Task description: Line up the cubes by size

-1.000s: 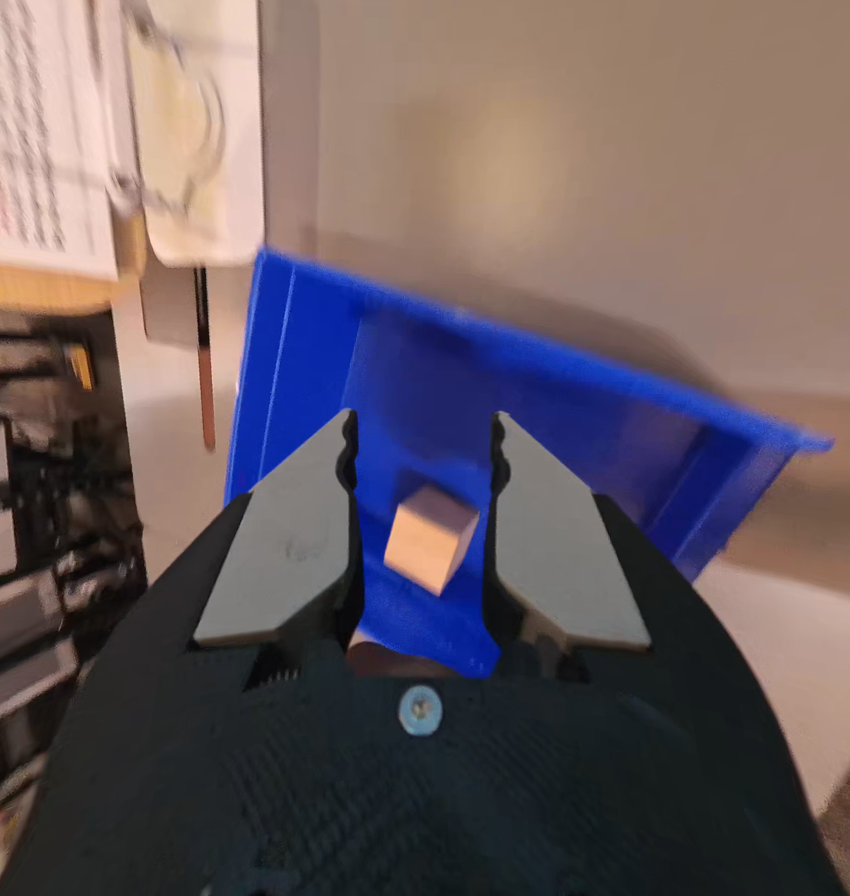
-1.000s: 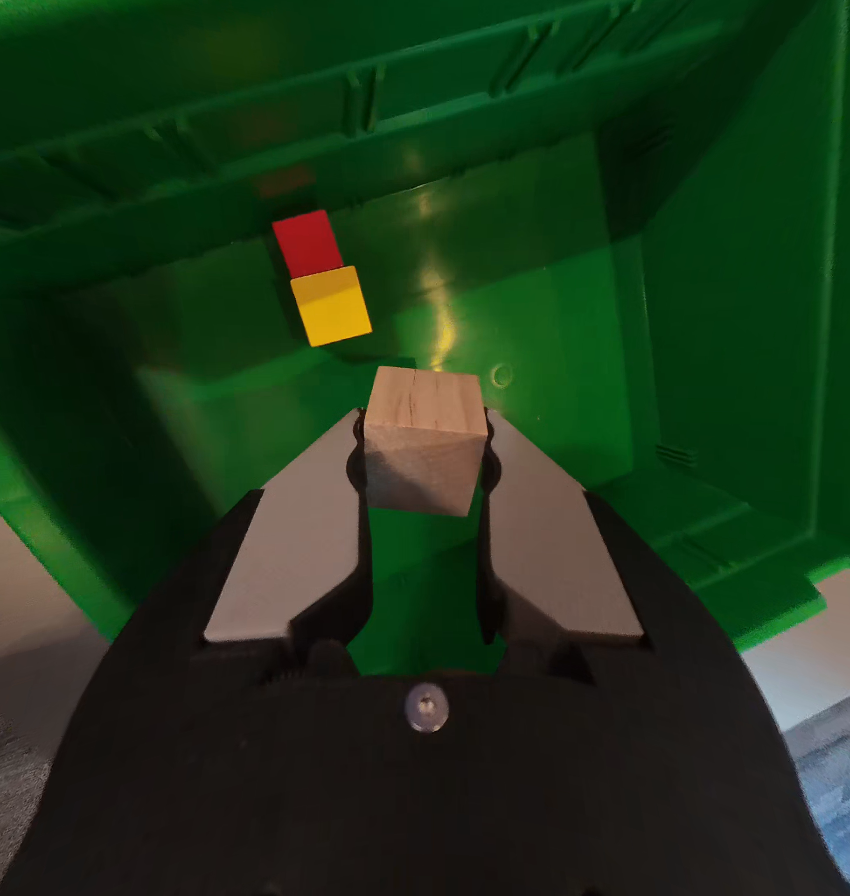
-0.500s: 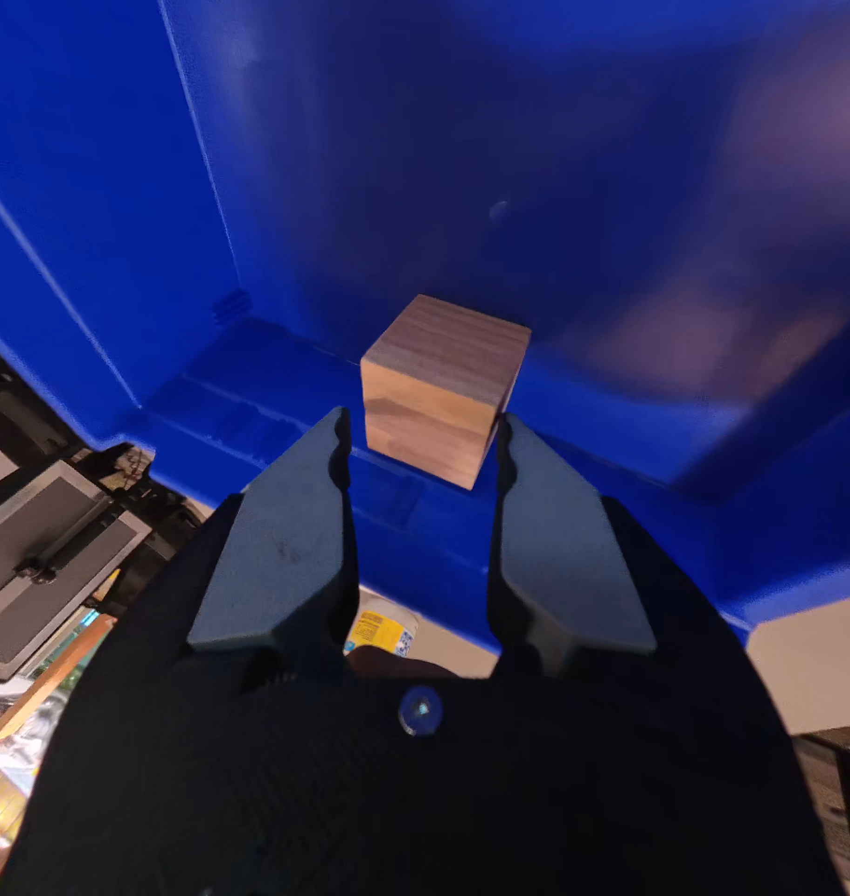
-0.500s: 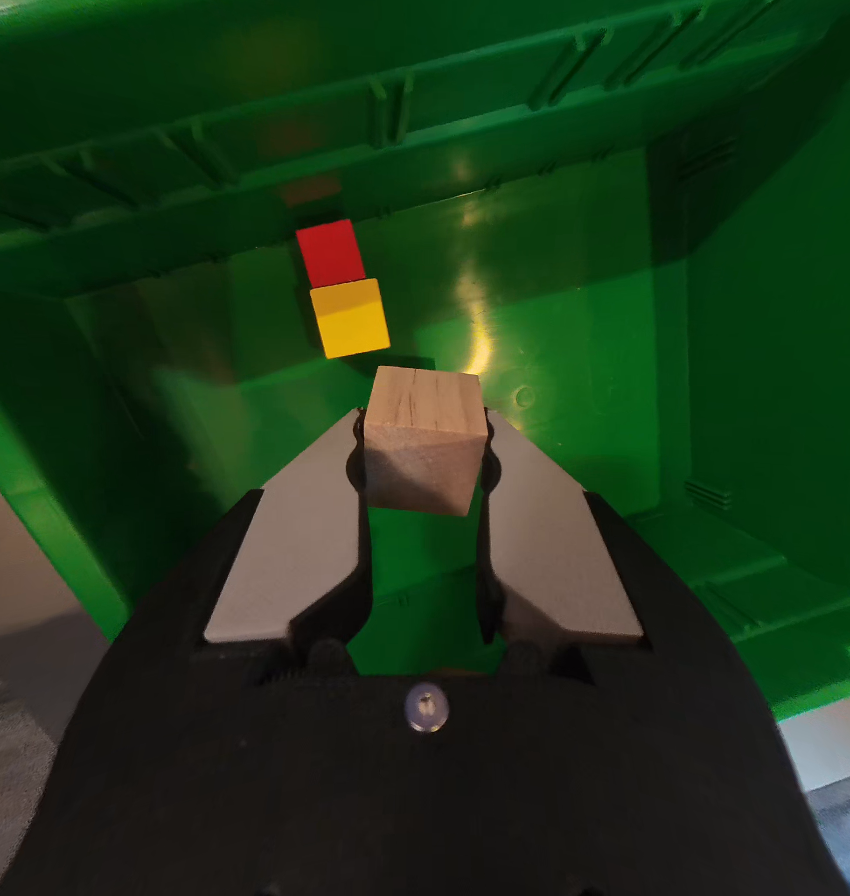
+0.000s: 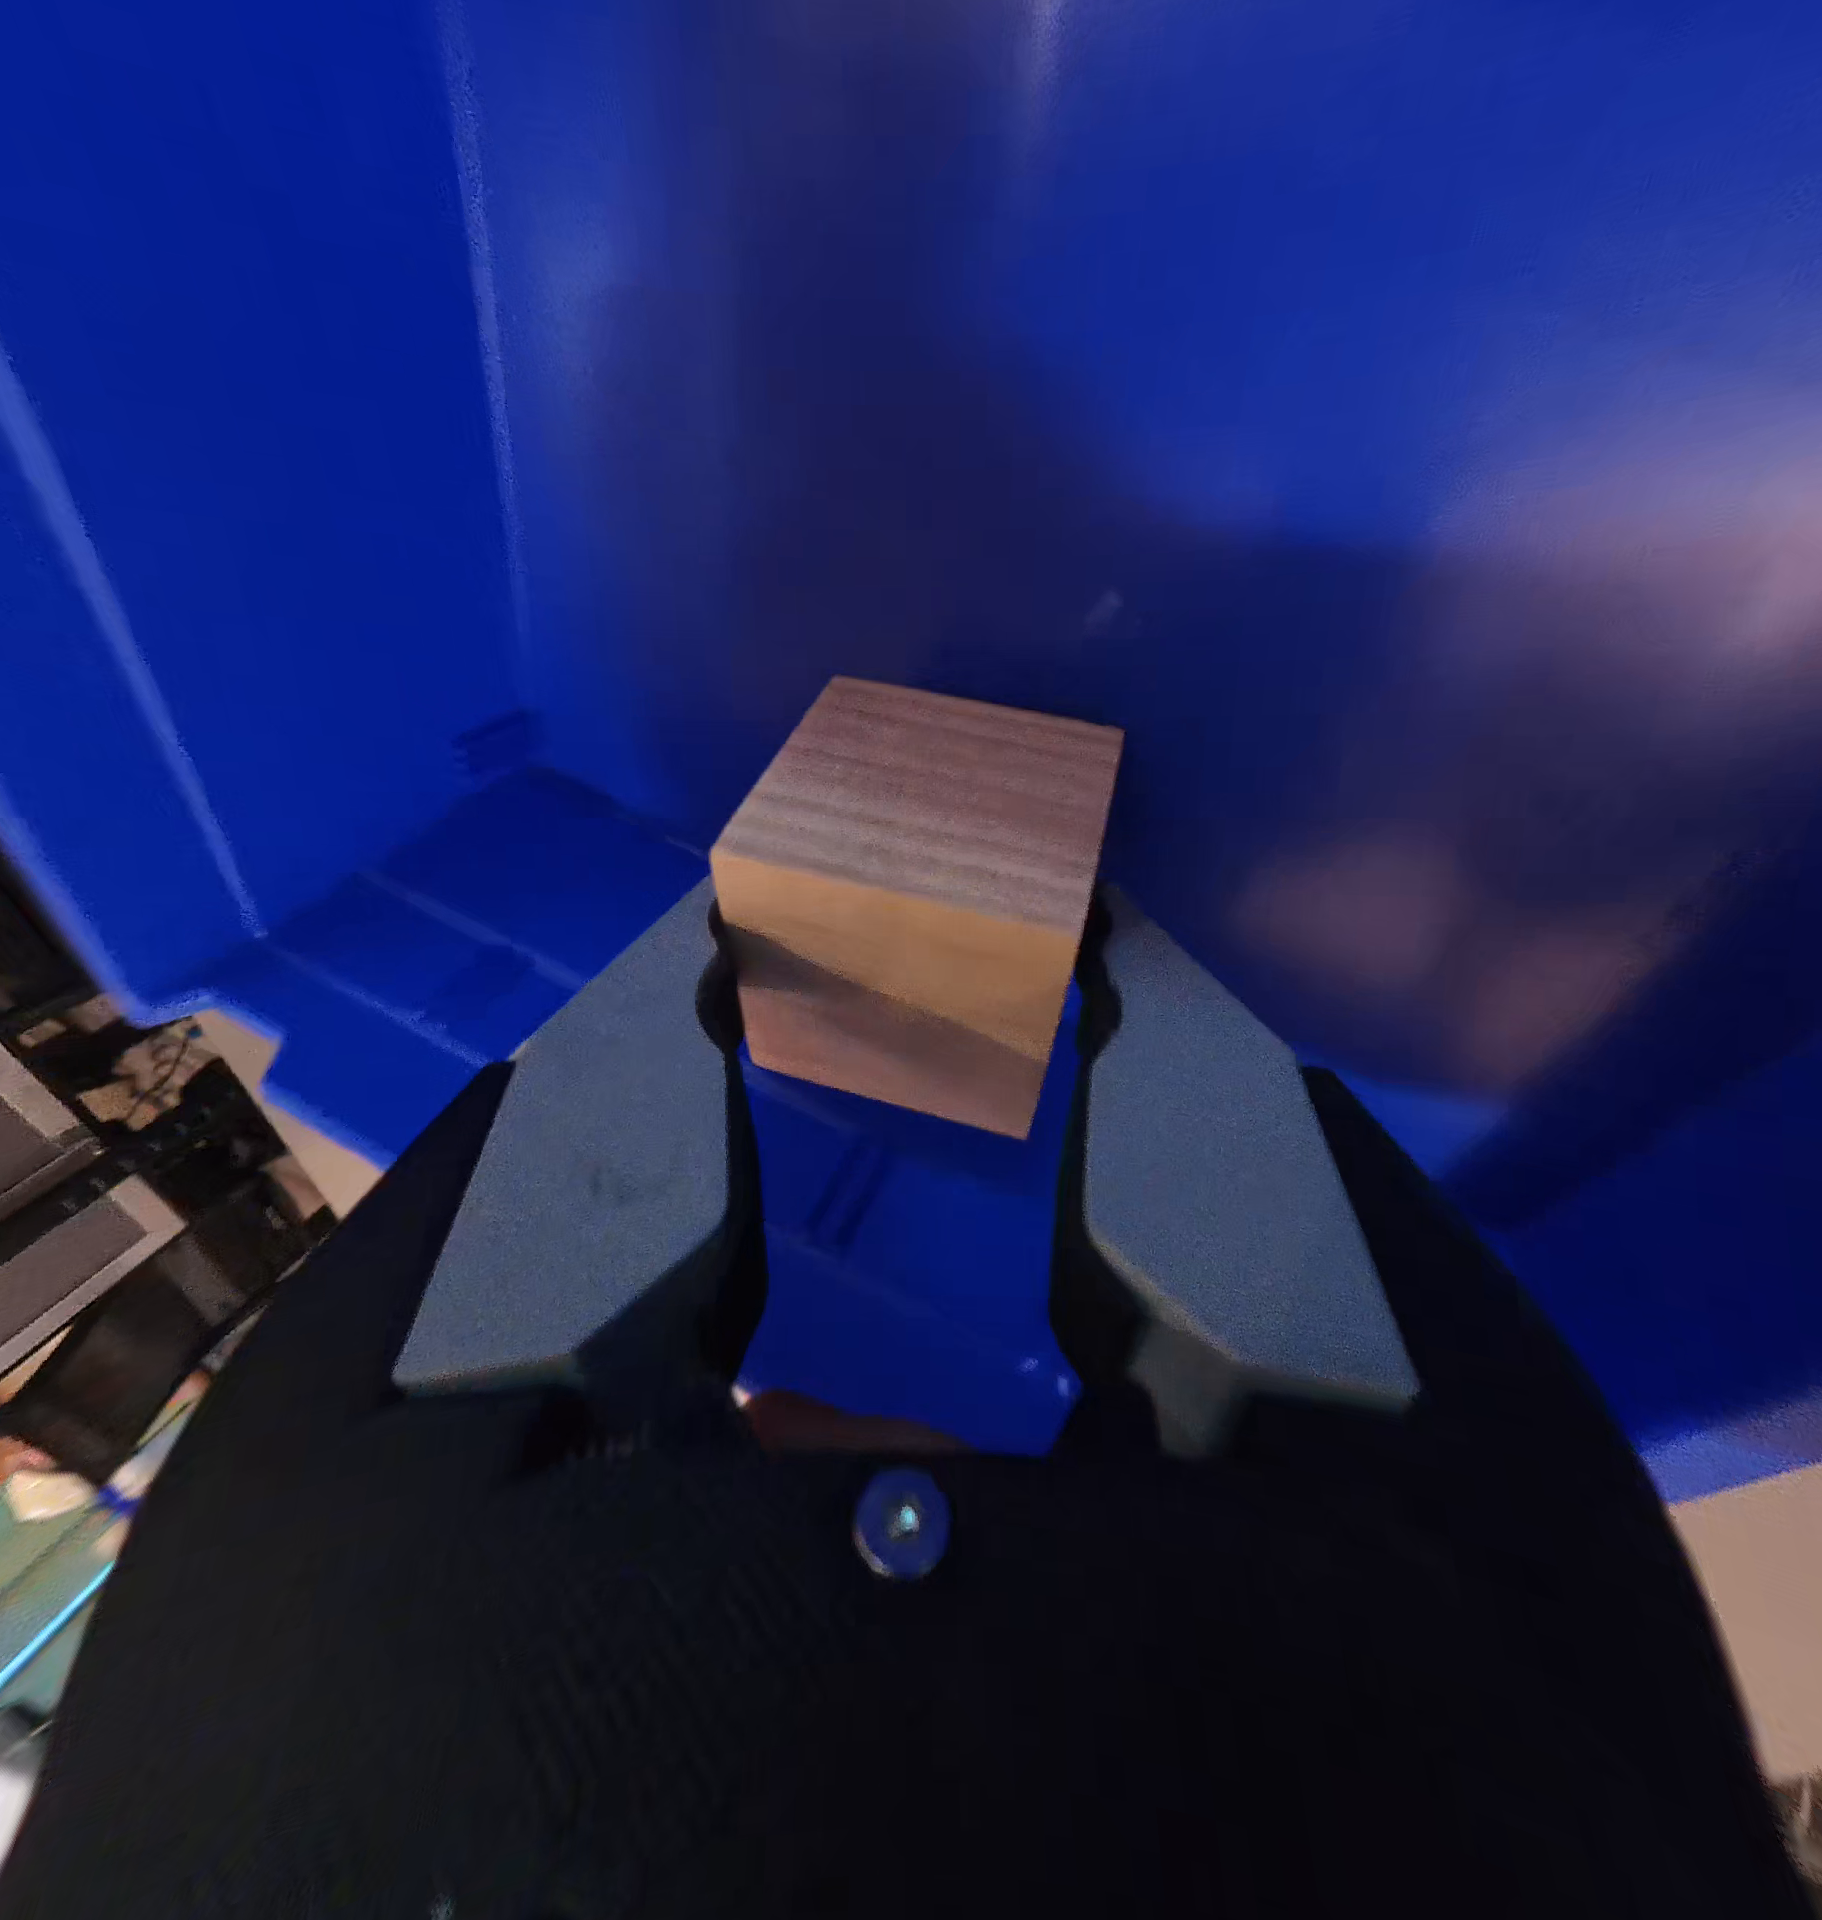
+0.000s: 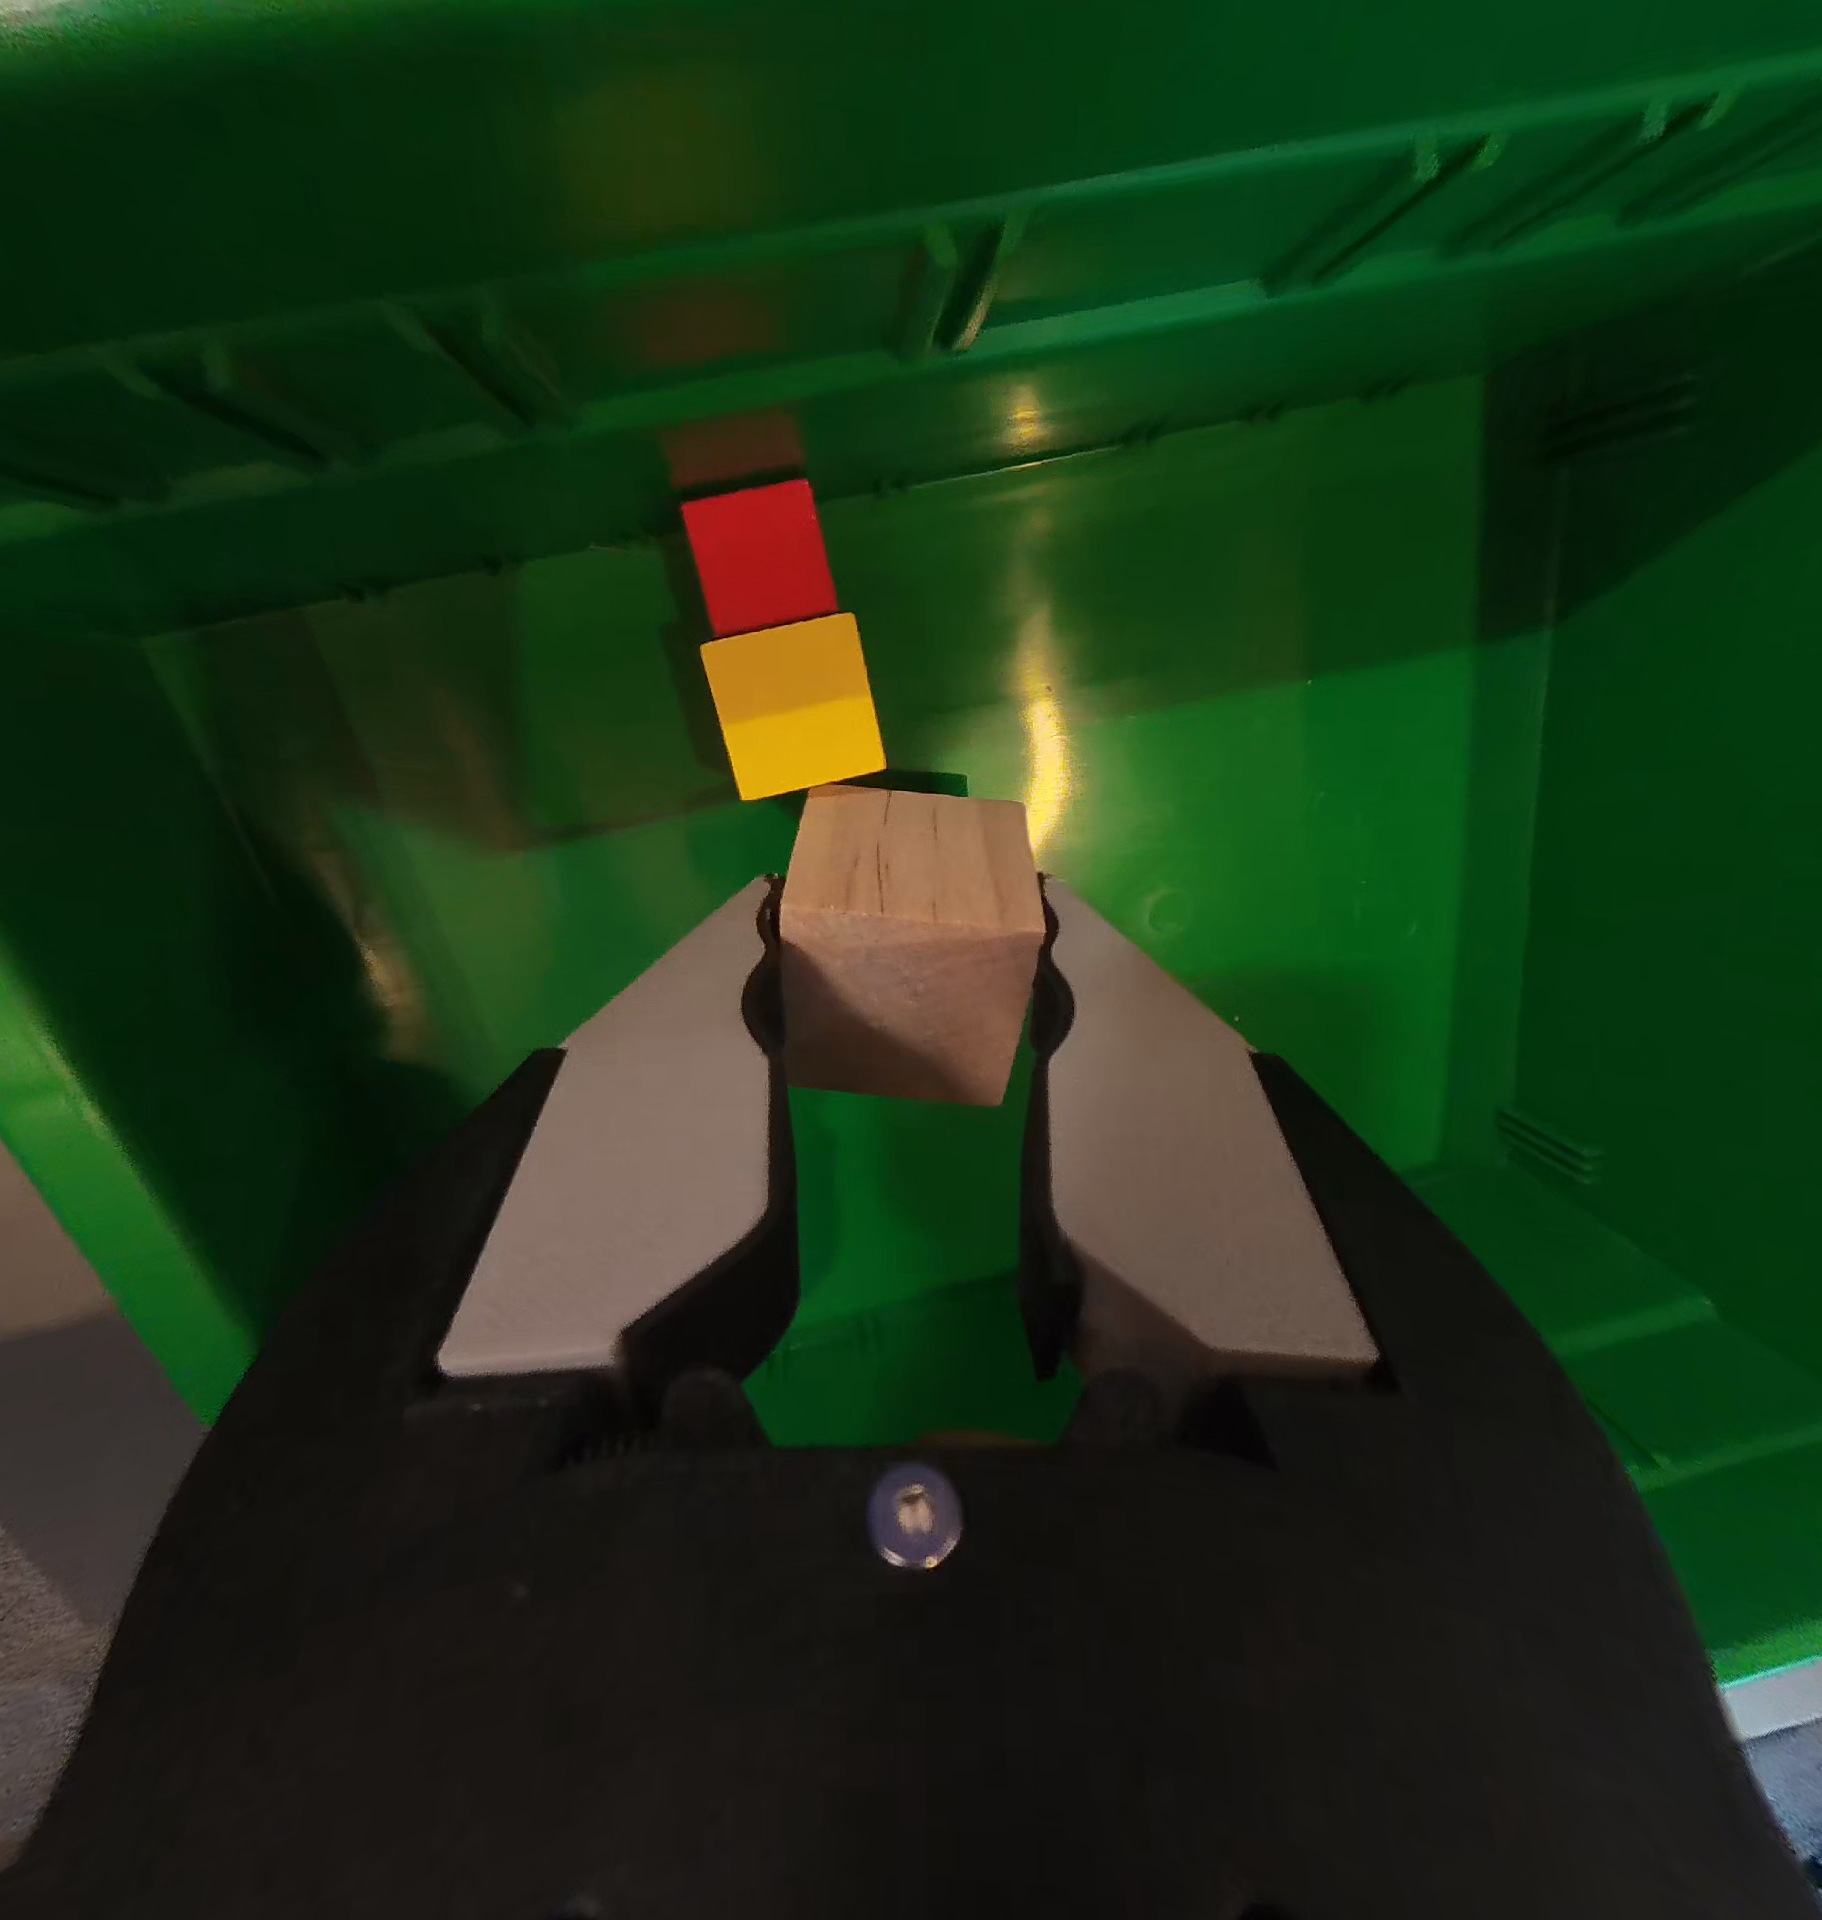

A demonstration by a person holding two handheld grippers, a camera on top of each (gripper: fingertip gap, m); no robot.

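In the left wrist view a brown wooden cube [image 5: 912, 904] rests inside a blue bin [image 5: 1302, 416]. My left gripper [image 5: 907, 920] is open and straddles it, with the fingertips [image 5: 678, 966] at or very near its two sides. In the right wrist view my right gripper [image 6: 909, 914] is shut on a pale wooden cube [image 6: 907, 935] and holds it inside a green bin [image 6: 1406, 831]. Just beyond it a yellow cube [image 6: 793, 707] and a red cube [image 6: 759, 556] sit touching in a row that runs toward the back wall.
The blue bin's walls close in on the left and ahead. Shelving and clutter [image 5: 65, 1195] show outside its lower left edge. The green bin has a ribbed back wall [image 6: 938, 343] and a side wall on the right [image 6: 1717, 831]. Grey floor [image 6: 24, 1299] shows at lower left.
My left gripper has moved forward into the blue bin, so the brown cube now sits between its fingertips. My right gripper has carried the pale cube closer to the yellow cube.
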